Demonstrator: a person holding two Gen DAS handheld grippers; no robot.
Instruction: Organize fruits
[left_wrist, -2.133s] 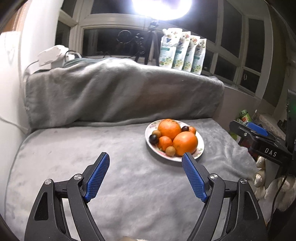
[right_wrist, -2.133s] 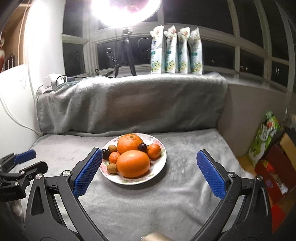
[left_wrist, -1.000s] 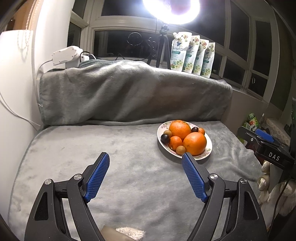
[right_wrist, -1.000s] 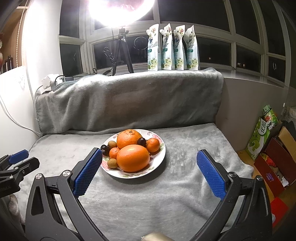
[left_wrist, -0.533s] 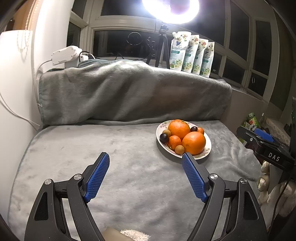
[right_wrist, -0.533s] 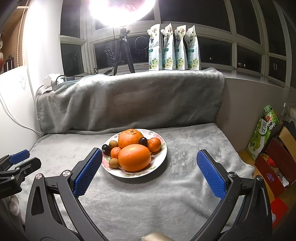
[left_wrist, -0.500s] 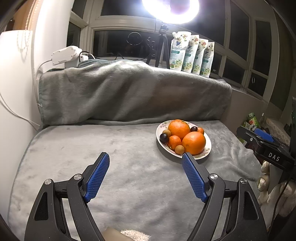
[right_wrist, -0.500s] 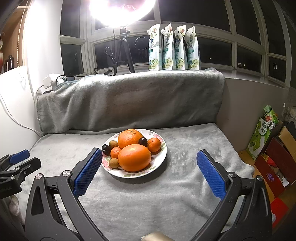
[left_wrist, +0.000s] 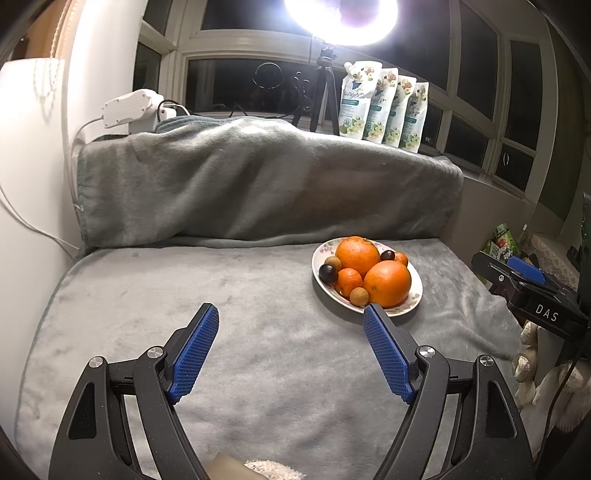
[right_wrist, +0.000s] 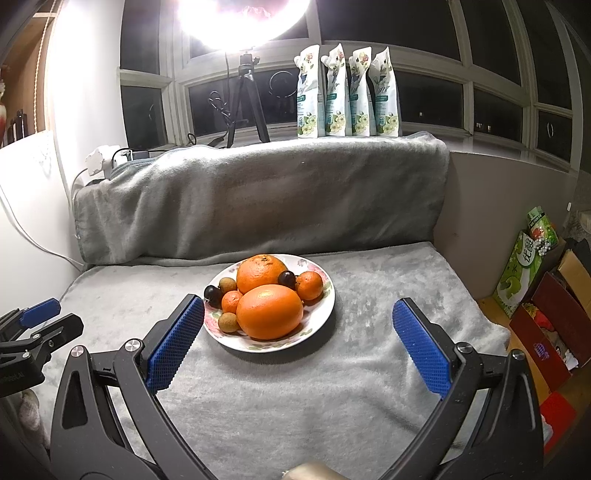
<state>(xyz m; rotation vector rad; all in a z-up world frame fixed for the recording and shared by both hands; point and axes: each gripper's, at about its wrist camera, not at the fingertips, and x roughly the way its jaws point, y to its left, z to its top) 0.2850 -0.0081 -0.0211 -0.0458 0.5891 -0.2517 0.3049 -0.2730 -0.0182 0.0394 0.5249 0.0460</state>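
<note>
Grey blanket (right_wrist: 351, 369) unchanged, fruit plate (right_wrist: 317, 325) slightly nearer, hand-held grippers unmoved

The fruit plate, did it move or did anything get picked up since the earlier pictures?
Nothing was picked up. The plate and its fruits kept their arrangement; it only looks shifted because both cameras drew back a little. The left gripper and right gripper stayed open and empty, above the grey blanket.

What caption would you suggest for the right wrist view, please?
Open right tongs face a plate of oranges and small fruits on a grey blanket.
</note>
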